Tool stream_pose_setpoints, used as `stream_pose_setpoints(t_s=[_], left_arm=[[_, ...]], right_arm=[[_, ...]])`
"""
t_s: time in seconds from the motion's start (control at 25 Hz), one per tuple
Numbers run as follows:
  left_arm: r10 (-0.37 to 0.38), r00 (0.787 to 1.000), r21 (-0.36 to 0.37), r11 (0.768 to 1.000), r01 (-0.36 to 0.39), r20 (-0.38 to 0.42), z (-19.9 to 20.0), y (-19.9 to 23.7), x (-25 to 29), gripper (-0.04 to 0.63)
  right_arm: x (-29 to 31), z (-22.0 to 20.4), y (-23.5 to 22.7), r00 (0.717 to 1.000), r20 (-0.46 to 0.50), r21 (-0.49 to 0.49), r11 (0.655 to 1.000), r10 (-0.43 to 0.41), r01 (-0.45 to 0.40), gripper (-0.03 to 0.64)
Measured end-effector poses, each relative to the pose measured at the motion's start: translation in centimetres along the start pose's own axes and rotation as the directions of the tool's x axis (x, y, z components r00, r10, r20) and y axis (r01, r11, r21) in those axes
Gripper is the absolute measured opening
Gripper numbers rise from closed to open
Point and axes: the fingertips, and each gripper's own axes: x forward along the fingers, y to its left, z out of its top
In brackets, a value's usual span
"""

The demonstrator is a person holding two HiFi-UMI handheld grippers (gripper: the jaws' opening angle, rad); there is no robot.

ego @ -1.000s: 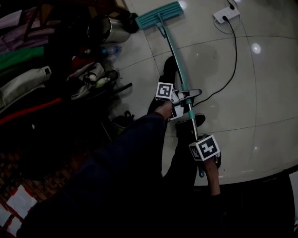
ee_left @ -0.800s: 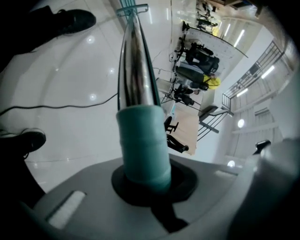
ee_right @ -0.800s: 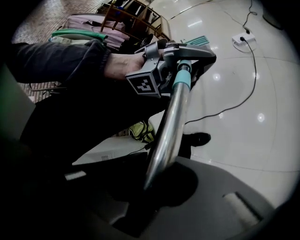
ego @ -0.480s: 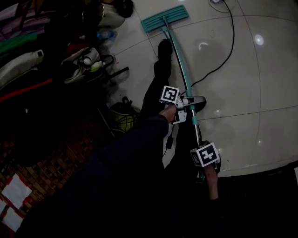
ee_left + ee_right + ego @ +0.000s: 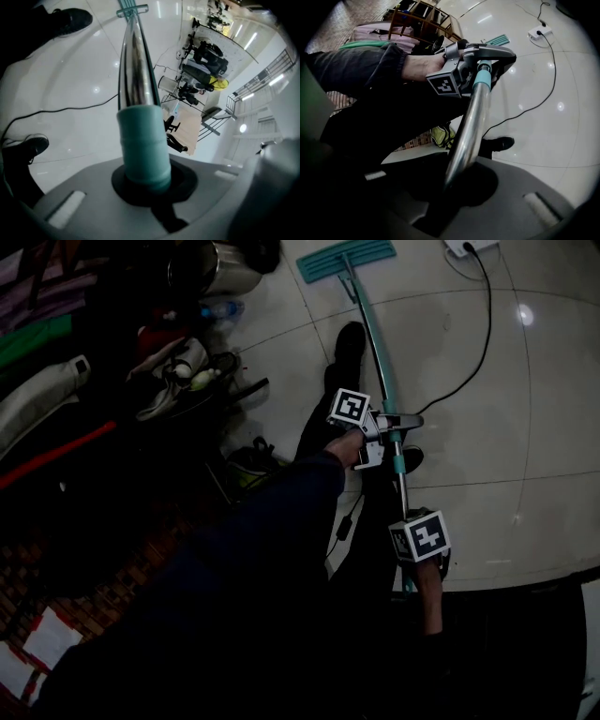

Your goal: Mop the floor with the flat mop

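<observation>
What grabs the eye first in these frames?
The teal flat mop lies at the top of the pale tiled floor. Its long handle is clamped by both grippers, the left gripper on the teal collar and the right gripper nearer the person. Next come the black cable snaking to the mop's right and the dark clutter along the left.

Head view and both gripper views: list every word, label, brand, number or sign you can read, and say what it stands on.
No readable words or numbers anywhere.
Left marker cube and right marker cube: black-and-white square patterns only, no letters.
White papers, lower left: too dark and small to read.
</observation>
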Motion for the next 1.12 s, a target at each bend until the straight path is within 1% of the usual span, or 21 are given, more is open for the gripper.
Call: stream_pose_setpoints(t_s=[0.16, 0.24, 0.36, 0.4, 0.56, 0.68, 0.76, 0.84, 0.92, 1.04, 1.12], left_arm=[[0.006, 0.999, 0.006, 1.0, -0.006, -0.032, 6.7, -4.3, -1.5, 0.006], [0.002, 1.0, 0.009, 1.0, -0.001, -0.025, 10.8, -6.7, -2.2, 0.008], [-0.019, 1.0, 0.014, 1.0, 0.019, -0.008, 17.2, -10.5, -3.0, 0.008], [-0.013, 1.0, 0.018, 1.0, 0.014, -0.017, 19.3, -11.5, -3.3, 0.008], [0.05, 0.997, 0.043, 0.998, -0.047, -0.066, 26.5, -14.4, -4.1, 0.014], [0.061, 0.997, 0.06, 0.997, -0.057, -0.057, 30.9, -16.4, -4.5, 0.015], [0.053, 0.998, 0.073, 0.996, -0.051, -0.028, 33.2, -17.4, -4.8, 0.013], [0.043, 0.999, 0.084, 0.996, -0.044, 0.006, 34.9, -18.2, -5.1, 0.012], [0.05, 0.998, 0.093, 0.994, -0.053, 0.038, 36.2, -18.5, -5.4, 0.012], [0.071, 0.995, 0.105, 0.991, -0.078, 0.063, 37.3, -18.5, -5.4, 0.009], [0.066, 0.995, 0.115, 0.991, -0.074, 0.068, 37.2, -18.7, -5.4, 0.009]], right_arm=[[-1.9, 7.9, 0.8, 1.0, 0.013, 0.01, 1.0, -0.006, 0.006, 0.066], [-3.1, 12.6, 1.5, 1.0, 0.024, 0.022, 1.0, 0.014, -0.014, 0.066], [-4.8, 19.6, 1.4, 0.999, 0.037, 0.025, 0.999, 0.021, -0.022, 0.064], [-5.3, 21.9, 1.4, 0.999, 0.043, 0.023, 0.999, 0.022, -0.023, 0.064], [-6.8, 30.0, 0.8, 0.998, 0.063, 0.013, 1.0, 0.017, -0.018, 0.063], [-7.6, 34.8, 0.7, 0.996, 0.085, 0.007, 0.999, 0.036, -0.037, 0.057], [-8.1, 37.1, 1.0, 0.992, 0.102, 0.003, 0.998, 0.068, -0.068, 0.057], [-8.3, 38.6, 0.8, 0.991, 0.106, 0.008, 0.997, 0.076, -0.078, 0.058], [-8.3, 39.7, 0.7, 0.991, 0.108, 0.004, 0.997, 0.077, -0.078, 0.058], [-8.4, 40.7, 0.3, 0.99, 0.117, -0.003, 0.997, 0.082, -0.082, 0.058], [-8.5, 40.6, 0.7, 0.987, 0.128, -0.012, 0.995, 0.096, -0.095, 0.06]])
